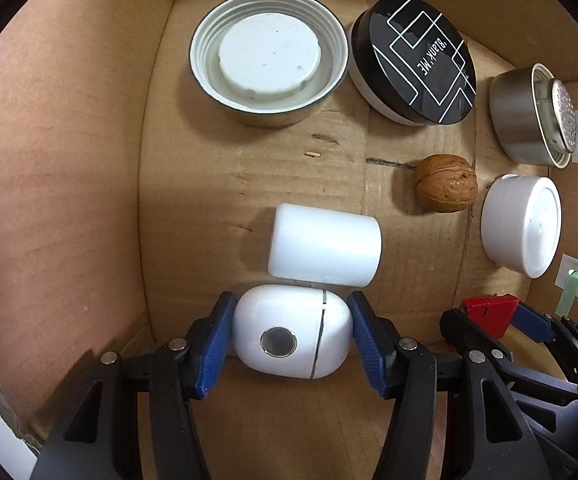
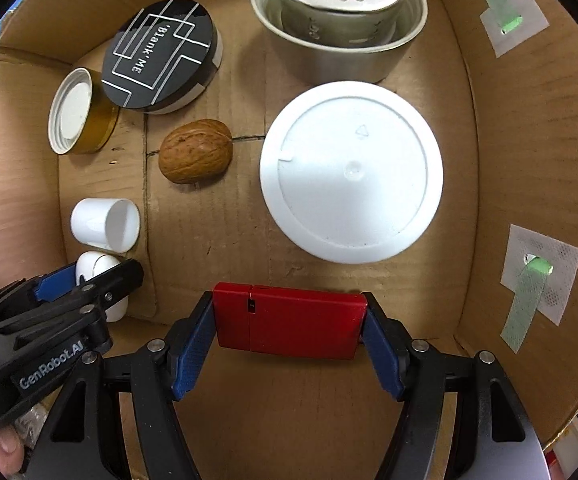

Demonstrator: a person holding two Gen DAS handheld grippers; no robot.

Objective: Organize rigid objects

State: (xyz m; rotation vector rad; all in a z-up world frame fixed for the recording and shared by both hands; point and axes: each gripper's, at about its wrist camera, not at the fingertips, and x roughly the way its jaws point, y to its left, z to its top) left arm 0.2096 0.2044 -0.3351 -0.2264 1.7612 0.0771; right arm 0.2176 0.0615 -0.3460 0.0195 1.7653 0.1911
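— Jaws on the left gripper (image 1: 292, 334): what do they have?
— Both blue pads press the ends of a glossy white rounded plastic case (image 1: 291, 332), which sits squarely between them, low over the floor of the brown cardboard box (image 1: 249, 168). A white plastic cylinder cap (image 1: 325, 245) lies on its side just beyond, touching the case.
— And the right gripper (image 2: 289, 322)?
— Closed on a flat red rectangular case (image 2: 291, 322), held crosswise by its short ends. Ahead of it stands a wide white round plastic lid (image 2: 351, 172).
— Other pieces?
— A brown walnut (image 2: 195, 151) in the middle, a black round compact with white lines (image 2: 159, 60), a gold-sided white cap (image 2: 81, 112), and a perforated steel tin in a steel bowl (image 2: 339, 20) along the far wall.
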